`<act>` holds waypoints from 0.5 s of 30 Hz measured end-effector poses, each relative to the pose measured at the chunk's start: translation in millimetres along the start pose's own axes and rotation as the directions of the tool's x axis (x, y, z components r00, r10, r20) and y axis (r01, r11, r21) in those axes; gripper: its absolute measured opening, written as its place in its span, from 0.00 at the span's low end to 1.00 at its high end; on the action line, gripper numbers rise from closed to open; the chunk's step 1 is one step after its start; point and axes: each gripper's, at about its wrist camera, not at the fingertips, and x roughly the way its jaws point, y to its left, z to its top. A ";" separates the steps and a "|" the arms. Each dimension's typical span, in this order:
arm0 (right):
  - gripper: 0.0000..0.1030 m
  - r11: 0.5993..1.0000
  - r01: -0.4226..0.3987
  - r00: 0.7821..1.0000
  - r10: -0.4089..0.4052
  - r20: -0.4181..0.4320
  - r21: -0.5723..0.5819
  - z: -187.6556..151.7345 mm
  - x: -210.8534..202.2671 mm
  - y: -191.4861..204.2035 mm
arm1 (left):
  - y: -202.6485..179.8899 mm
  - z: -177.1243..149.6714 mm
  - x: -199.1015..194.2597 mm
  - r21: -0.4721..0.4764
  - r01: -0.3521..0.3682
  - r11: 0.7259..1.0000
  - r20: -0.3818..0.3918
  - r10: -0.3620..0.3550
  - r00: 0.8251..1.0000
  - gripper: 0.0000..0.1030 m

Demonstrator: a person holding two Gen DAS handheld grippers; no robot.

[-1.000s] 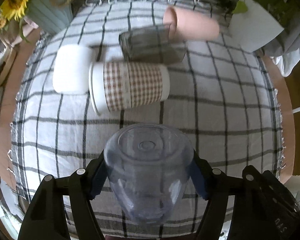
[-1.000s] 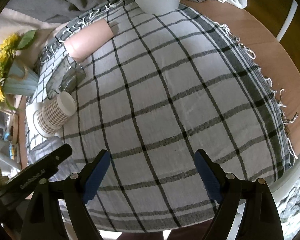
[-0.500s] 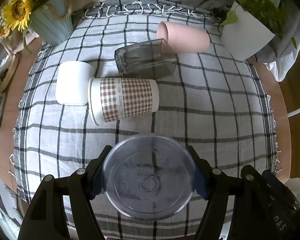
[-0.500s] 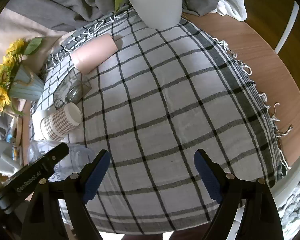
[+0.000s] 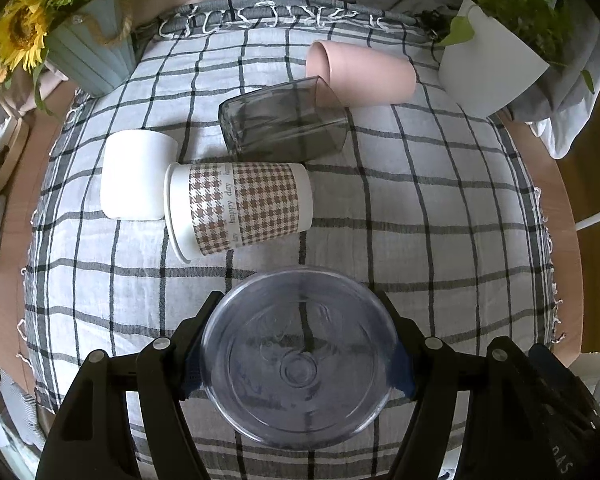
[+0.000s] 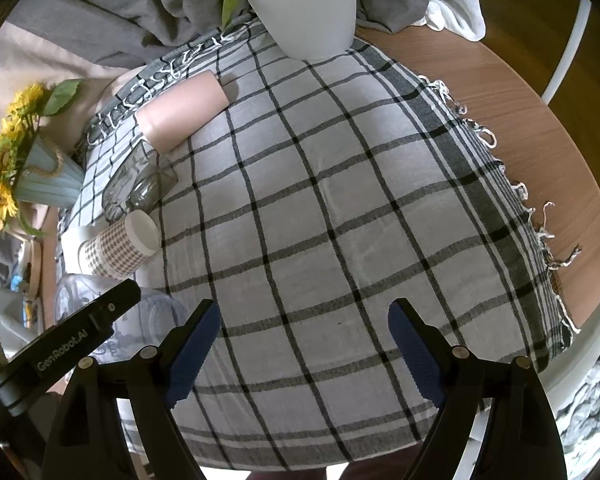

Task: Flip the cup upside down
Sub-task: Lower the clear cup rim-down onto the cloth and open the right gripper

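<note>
Checked cloth (image 5: 420, 200) is spread over a round wooden table, with four other cups lying on their sides toward ten to twelve o'clock in the left wrist view. For a clean flip, the clear plastic cup (image 5: 300, 356) should be kept squeezed evenly, its rim lowered level onto bare cloth, and released only once seated. It is clamped between the pads of the left gripper (image 5: 298, 350), base toward the camera. Nothing is held by the wide-spread right gripper (image 6: 304, 344).

A grey-and-white checked cloth (image 5: 420, 208) is seen; brown houndstooth marks the paper cup (image 5: 240, 210); the tumbler (image 5: 360, 76) is pink.
</note>
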 end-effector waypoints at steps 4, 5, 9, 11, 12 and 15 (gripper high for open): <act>0.84 1.000 0.008 1.000 -0.008 0.012 -0.001 -0.5 -2.6 2.1 | -1.2 0.8 -2.1 0.011 -0.003 1.000 0.009 0.002 1.000 0.82; 0.84 1.000 0.012 1.000 -0.012 0.016 -0.001 -0.3 -3.6 2.3 | -0.7 0.6 -4.4 0.009 0.003 1.000 0.020 -0.003 1.000 0.83; 0.88 1.000 0.027 0.999 -0.028 0.029 0.004 -0.8 -7.9 2.9 | 0.2 1.9 -12.0 0.012 -0.014 1.000 0.043 0.013 0.999 0.90; 0.89 0.999 0.035 0.999 -0.035 0.038 0.006 -1.4 -11.9 4.0 | 1.6 1.2 -18.3 0.011 -0.014 1.000 0.054 0.013 0.998 0.90; 0.89 0.999 0.037 0.998 -0.037 0.041 0.005 -1.5 -13.5 4.5 | 3.0 0.5 -21.9 0.011 -0.010 1.000 0.061 0.009 0.998 0.90; 0.89 0.999 0.038 0.998 -0.038 0.049 0.000 -3.0 -21.9 7.1 | 7.0 -3.0 -38.2 0.012 -0.017 1.000 0.103 0.015 0.995 0.94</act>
